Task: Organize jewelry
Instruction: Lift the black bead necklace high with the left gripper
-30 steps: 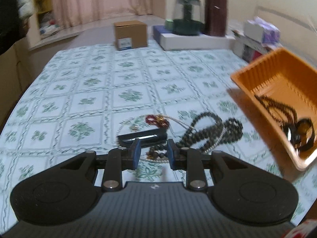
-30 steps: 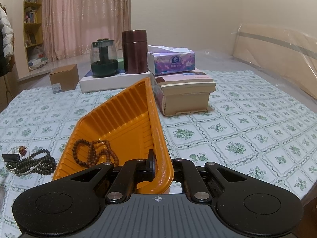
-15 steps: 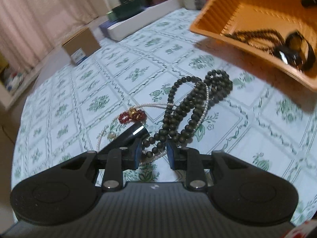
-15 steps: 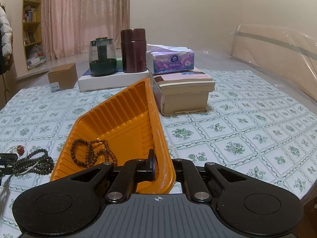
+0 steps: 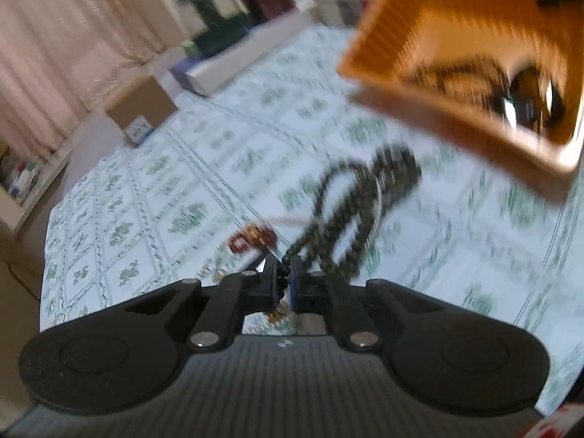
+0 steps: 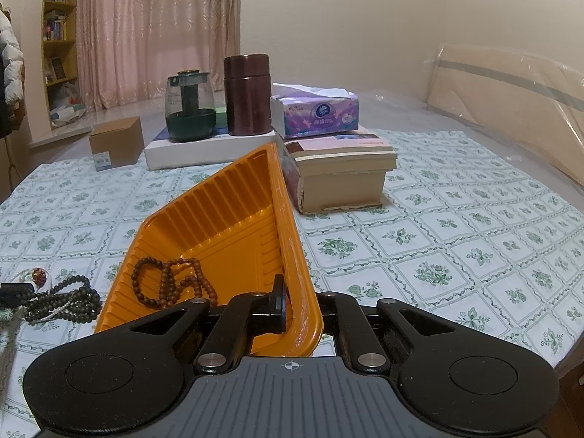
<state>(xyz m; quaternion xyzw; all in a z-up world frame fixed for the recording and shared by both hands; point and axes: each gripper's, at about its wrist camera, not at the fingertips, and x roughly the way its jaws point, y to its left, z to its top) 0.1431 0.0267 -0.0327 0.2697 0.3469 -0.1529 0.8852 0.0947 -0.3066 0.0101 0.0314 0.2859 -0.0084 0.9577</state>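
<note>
My left gripper (image 5: 284, 273) is shut on a strand of the dark bead necklace (image 5: 357, 215), which trails ahead over the tablecloth, blurred by motion. A red bead bracelet (image 5: 252, 239) lies just left of it. The orange tray (image 5: 438, 109) is at the upper right with a brown bead string and a dark watch inside. My right gripper (image 6: 301, 303) is shut on the orange tray's (image 6: 226, 226) near rim. The brown bead string (image 6: 171, 283) lies in the tray. The dark necklace (image 6: 62, 301) and the left gripper's finger (image 6: 14, 288) show at the left edge.
A cardboard box (image 6: 116, 142), a white flat box (image 6: 208, 148) bearing a glass teapot (image 6: 189, 109) and a brown canister (image 6: 248, 95), a tissue box (image 6: 317, 113) and stacked books (image 6: 339, 171) stand at the back of the floral tablecloth (image 6: 456, 237).
My left gripper has closed on the dark bead necklace and moved in toward the tray, with the view now blurred. The right gripper still holds the tray's rim.
</note>
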